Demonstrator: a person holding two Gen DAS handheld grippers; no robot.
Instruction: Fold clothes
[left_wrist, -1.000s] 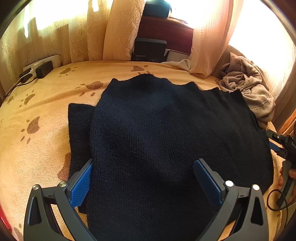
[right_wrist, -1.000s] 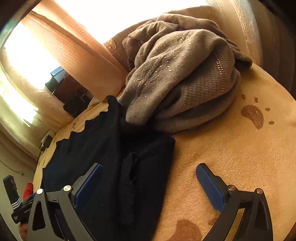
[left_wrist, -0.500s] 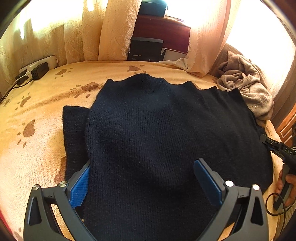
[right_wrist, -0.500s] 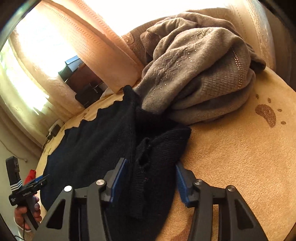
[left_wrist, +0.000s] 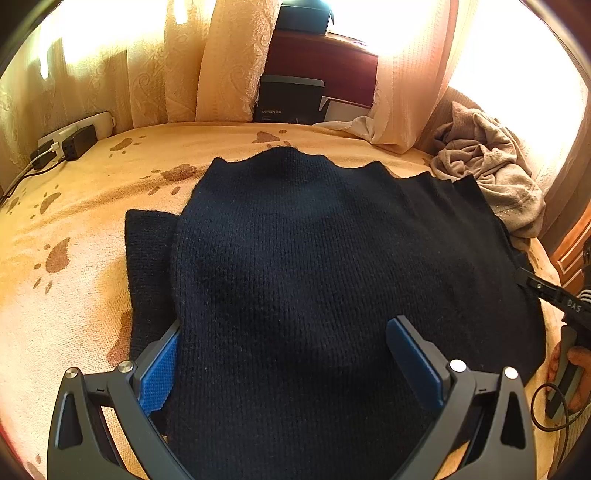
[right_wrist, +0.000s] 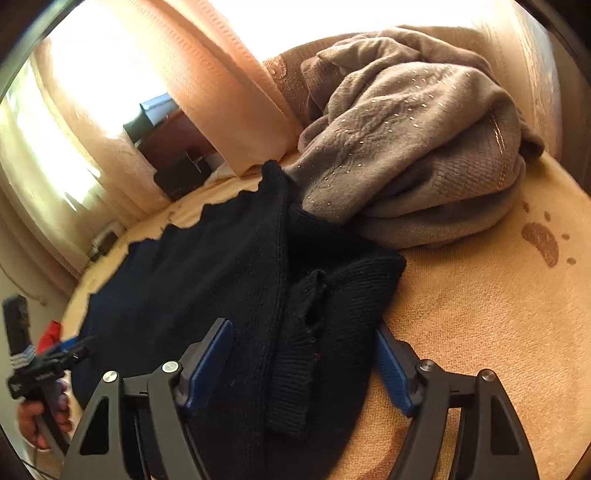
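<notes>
A black knit sweater (left_wrist: 314, 258) lies spread on the paw-print bed cover (left_wrist: 74, 229). Its left sleeve is folded under and sticks out at the left. My left gripper (left_wrist: 286, 354) is open low over the sweater's near part, one finger at each side of the body panel. In the right wrist view the sweater (right_wrist: 207, 266) has its bunched right sleeve (right_wrist: 332, 295) lying between the fingers of my right gripper (right_wrist: 301, 363). That gripper is open at a medium gap, and the pads do not pinch the cloth.
A crumpled beige sweater (left_wrist: 487, 173) (right_wrist: 417, 147) sits at the bed's far right, touching the black one. Curtains hang behind the bed. A power strip with chargers (left_wrist: 74, 136) lies at the far left and a black box (left_wrist: 288, 99) at the back. A hand (left_wrist: 576, 358) holds the right gripper.
The right gripper moved forward over the black sleeve, narrowing from wide open, then widening slightly. The left gripper stayed open and barely shifted.
</notes>
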